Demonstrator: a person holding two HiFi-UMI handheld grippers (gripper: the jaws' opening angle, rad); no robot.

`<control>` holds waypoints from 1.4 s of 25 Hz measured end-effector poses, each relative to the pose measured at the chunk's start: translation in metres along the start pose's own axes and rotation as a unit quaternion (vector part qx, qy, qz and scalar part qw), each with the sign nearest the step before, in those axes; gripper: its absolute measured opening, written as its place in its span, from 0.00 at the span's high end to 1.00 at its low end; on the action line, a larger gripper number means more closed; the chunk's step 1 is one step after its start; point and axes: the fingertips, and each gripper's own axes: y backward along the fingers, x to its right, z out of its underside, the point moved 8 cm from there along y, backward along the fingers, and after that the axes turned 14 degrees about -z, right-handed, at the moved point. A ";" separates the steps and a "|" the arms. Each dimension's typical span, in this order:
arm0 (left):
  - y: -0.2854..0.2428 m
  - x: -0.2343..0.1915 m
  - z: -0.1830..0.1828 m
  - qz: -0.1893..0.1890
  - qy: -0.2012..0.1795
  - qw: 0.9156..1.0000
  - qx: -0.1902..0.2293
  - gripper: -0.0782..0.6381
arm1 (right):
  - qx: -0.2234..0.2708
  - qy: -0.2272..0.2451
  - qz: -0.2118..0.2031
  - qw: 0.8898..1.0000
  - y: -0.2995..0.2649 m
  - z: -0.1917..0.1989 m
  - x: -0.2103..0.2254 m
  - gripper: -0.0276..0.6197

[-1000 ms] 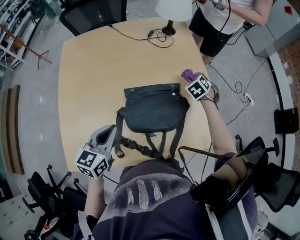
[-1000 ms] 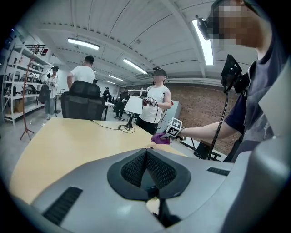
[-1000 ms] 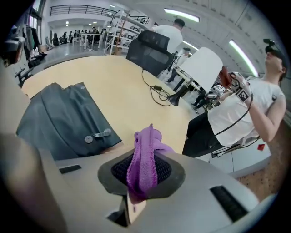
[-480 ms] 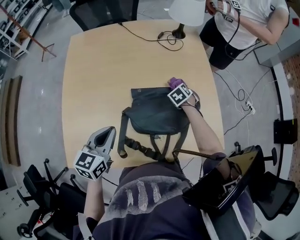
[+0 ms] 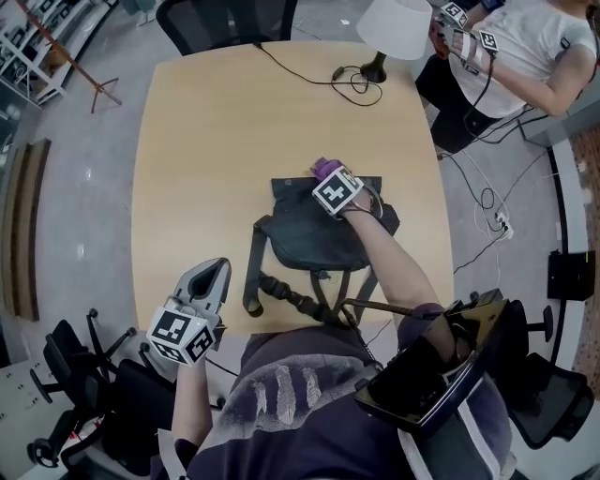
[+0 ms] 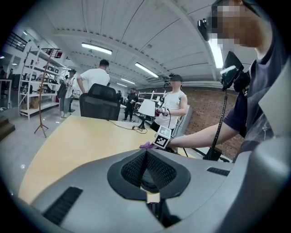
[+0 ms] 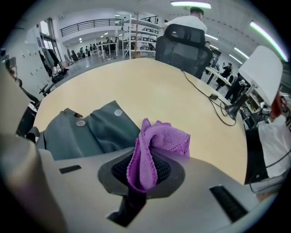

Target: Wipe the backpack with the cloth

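The right arm reaches forward across the middle of the head view, forearm lying over the right side of the backpack (image 5: 300,234). At its end the right gripper (image 5: 327,175) points toward the top of the frame, its jaws clamped on a purple cloth (image 5: 324,167). In the right gripper view the cloth (image 7: 157,141) stands bunched up out of the closed pads, just above the backpack's top edge. The dark grey backpack (image 7: 91,132) lies flat at the centre of the wooden table (image 5: 216,131), two metal snaps showing on its flap.

The left arm is bent close to the body. The left gripper (image 5: 216,272) hangs at the lower left, over the table's near edge, well apart from the backpack. Its jaws are pressed together with nothing between them.

The backpack's straps (image 5: 281,291) trail toward the bottom of the frame and vanish under the person's torso. Each gripper's cube carries black-and-white square markers. A white lamp (image 5: 394,26) at the top edge is partly cut off.
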 end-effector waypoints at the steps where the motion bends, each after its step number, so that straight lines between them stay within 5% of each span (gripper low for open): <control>1: 0.002 -0.002 0.000 -0.002 0.000 1.000 0.000 0.88 | -0.001 0.008 -0.008 1.000 -0.005 -0.008 -0.007 0.91; 9: 0.014 -0.014 0.004 -0.020 0.006 1.000 -0.003 0.88 | 0.003 0.058 -0.073 0.996 -0.037 -0.059 -0.060 0.91; 13: 0.020 -0.020 0.005 -0.026 0.009 1.000 -0.002 0.88 | 0.071 -0.006 -0.182 0.981 -0.045 -0.076 -0.075 0.91; 15: 0.020 -0.023 0.004 -0.028 0.009 1.000 0.000 0.88 | 0.135 -0.063 -0.281 0.948 -0.036 -0.086 -0.081 0.91; 17: 0.021 -0.025 0.004 -0.029 0.011 1.000 0.002 0.88 | 0.206 -0.122 -0.391 0.888 -0.016 -0.096 -0.092 0.91; 19: 0.019 -0.025 0.004 -0.025 0.012 1.000 0.004 0.88 | 0.256 -0.164 -0.492 0.816 0.012 -0.101 -0.108 0.91; 20: 0.017 -0.024 0.004 -0.021 0.012 1.000 0.005 0.88 | 0.264 -0.178 -0.529 0.787 0.023 -0.101 -0.117 0.91; 21: 0.014 -0.024 0.004 -0.017 0.012 1.000 0.005 0.88 | 0.258 -0.183 -0.547 0.775 0.029 -0.098 -0.125 0.91; 22: 0.011 -0.022 0.004 -0.013 0.012 1.000 0.005 0.88 | 0.239 -0.176 -0.544 0.785 0.029 -0.094 -0.131 0.91; 26: 0.002 -0.014 0.002 0.005 0.008 1.000 0.003 0.88 | 0.097 -0.067 -0.373 0.920 0.002 -0.055 -0.136 0.91; 28: -0.001 -0.012 -0.001 0.010 0.004 1.000 0.004 0.88 | 0.060 -0.016 -0.287 0.956 -0.002 -0.043 -0.129 0.91; 30: -0.003 -0.010 -0.002 0.014 0.000 1.000 0.002 0.88 | 0.038 0.029 -0.223 0.974 -0.001 -0.037 -0.120 0.91; 35: -0.008 0.000 0.002 0.026 -0.005 1.000 -0.011 0.88 | 0.029 0.045 -0.189 0.981 0.006 -0.023 -0.101 0.91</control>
